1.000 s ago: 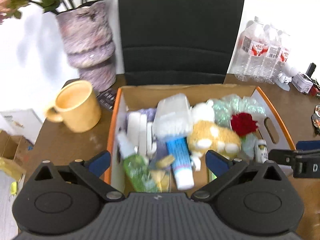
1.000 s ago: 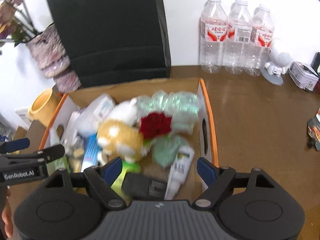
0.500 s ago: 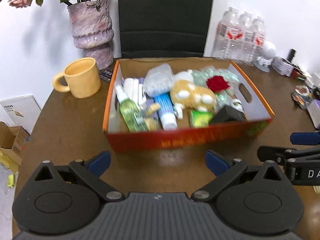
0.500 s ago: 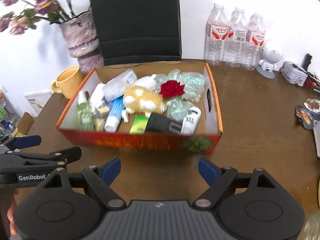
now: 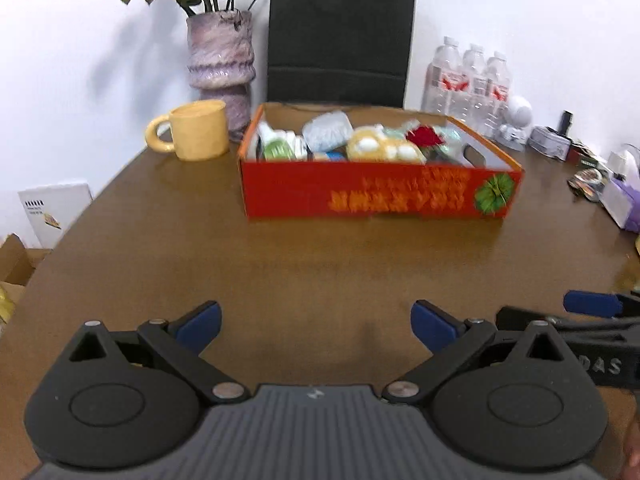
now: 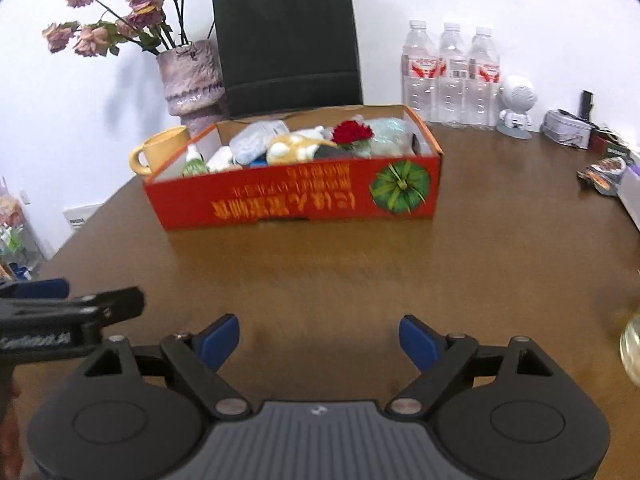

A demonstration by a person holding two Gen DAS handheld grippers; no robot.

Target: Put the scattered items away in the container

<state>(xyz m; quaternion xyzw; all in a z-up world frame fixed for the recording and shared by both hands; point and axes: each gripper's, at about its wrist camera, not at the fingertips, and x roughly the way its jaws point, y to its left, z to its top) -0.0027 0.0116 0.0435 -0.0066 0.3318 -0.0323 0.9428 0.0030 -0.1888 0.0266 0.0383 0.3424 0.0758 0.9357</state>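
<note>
Left tool (image 5: 316, 322): matte black linkage arms with silver pivot screws, blue-padded fingers (image 5: 199, 322), ribbed grey housing at lower frame. Right tool (image 6: 319, 338) matches it; white lettering marks each tool's side where the other view catches it.

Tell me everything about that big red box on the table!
The red box looks like cardboard, open on top, with an orange rim and plain brown inside walls. Its front has blurry orange writing and a green round picture near the right corner. A cut-out handle hole shows in its right end wall. It sits flat on the brown table, in front of a black bag, with a yellow mug on its left. It is full: a plush toy, a red flower, bottles and packets. Neither gripper touches it.
</note>
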